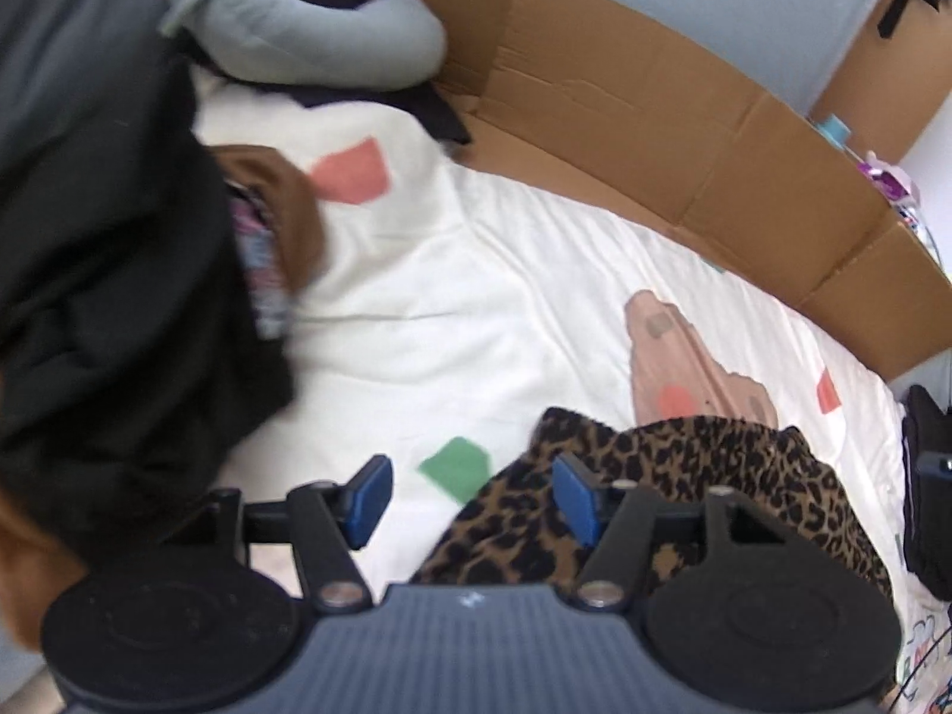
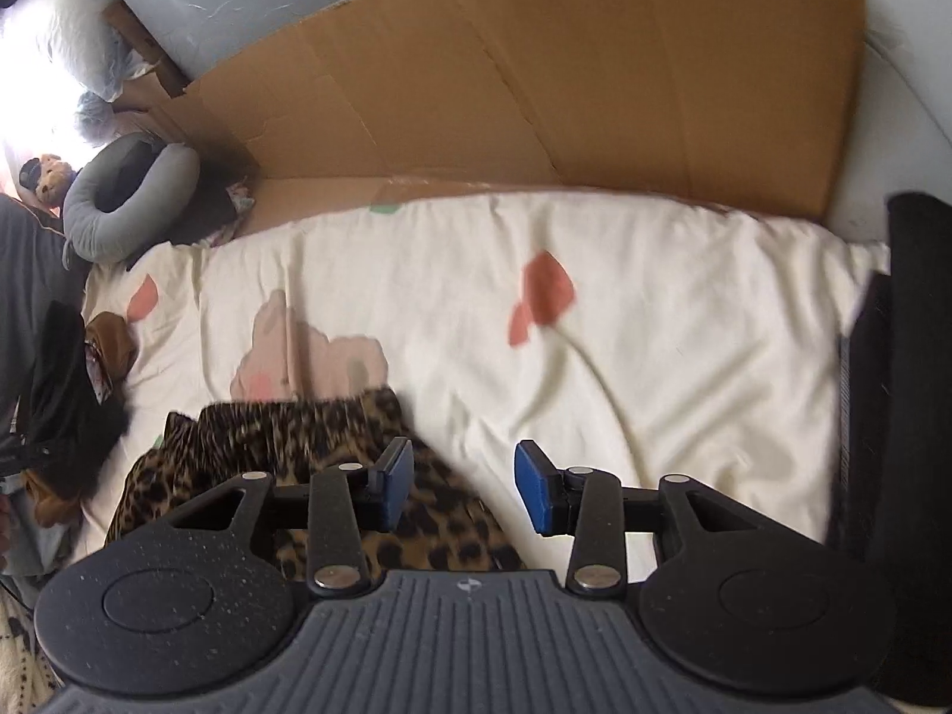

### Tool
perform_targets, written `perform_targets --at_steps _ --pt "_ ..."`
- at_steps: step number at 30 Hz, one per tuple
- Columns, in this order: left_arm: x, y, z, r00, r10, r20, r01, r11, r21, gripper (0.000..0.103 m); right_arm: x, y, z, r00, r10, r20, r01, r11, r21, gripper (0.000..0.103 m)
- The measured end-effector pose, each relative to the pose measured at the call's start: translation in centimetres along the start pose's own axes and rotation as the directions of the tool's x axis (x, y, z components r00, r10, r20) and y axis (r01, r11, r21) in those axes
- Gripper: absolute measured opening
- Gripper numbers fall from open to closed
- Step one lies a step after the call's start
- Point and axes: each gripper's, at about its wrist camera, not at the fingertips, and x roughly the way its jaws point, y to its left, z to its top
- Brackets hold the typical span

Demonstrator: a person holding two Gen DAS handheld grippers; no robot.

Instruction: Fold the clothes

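Note:
A leopard-print garment (image 1: 702, 476) lies crumpled on the cream bedspread (image 1: 476, 297). My left gripper (image 1: 473, 497) hovers over its left edge, open, with nothing between the blue pads. In the right wrist view the same leopard-print garment (image 2: 250, 446) lies at the lower left. My right gripper (image 2: 464, 485) is over its right edge and the bedspread (image 2: 654, 327), open, the pads pressing on nothing.
A pile of dark and brown clothes (image 1: 119, 297) lies at the left. A grey neck pillow (image 1: 309, 30) rests at the far end. Flattened cardboard (image 2: 535, 89) lines the far side of the bed. Black fabric (image 2: 892, 387) stands at the right edge.

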Motion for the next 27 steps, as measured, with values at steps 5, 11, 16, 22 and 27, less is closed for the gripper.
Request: perform_targets --at_steps 5,11,16,22,27 --pt "3.0 -1.7 -0.8 0.999 -0.029 -0.038 0.032 0.997 0.070 0.069 2.4 1.5 0.9 1.000 0.022 0.006 -0.022 0.999 -0.043 0.048" --pt "5.7 -2.7 -1.4 0.998 -0.012 -0.061 0.021 0.989 0.144 0.074 5.9 3.0 0.8 0.999 0.042 -0.030 -0.045 0.996 -0.081 0.052" --pt "7.5 -2.7 -2.2 0.997 0.019 -0.073 -0.005 0.983 0.186 0.078 8.5 4.2 -0.2 0.997 0.033 -0.072 -0.043 0.989 -0.144 0.053" --pt "8.9 -2.4 -3.2 0.994 0.077 -0.075 -0.055 0.964 0.258 0.079 10.9 4.8 -0.9 0.995 -0.007 -0.096 -0.015 0.974 -0.225 0.056" --pt "8.6 -2.1 -3.0 0.996 0.055 -0.069 -0.033 0.958 0.286 0.057 12.2 5.0 -1.2 0.994 -0.020 -0.110 -0.010 0.965 -0.262 0.058"
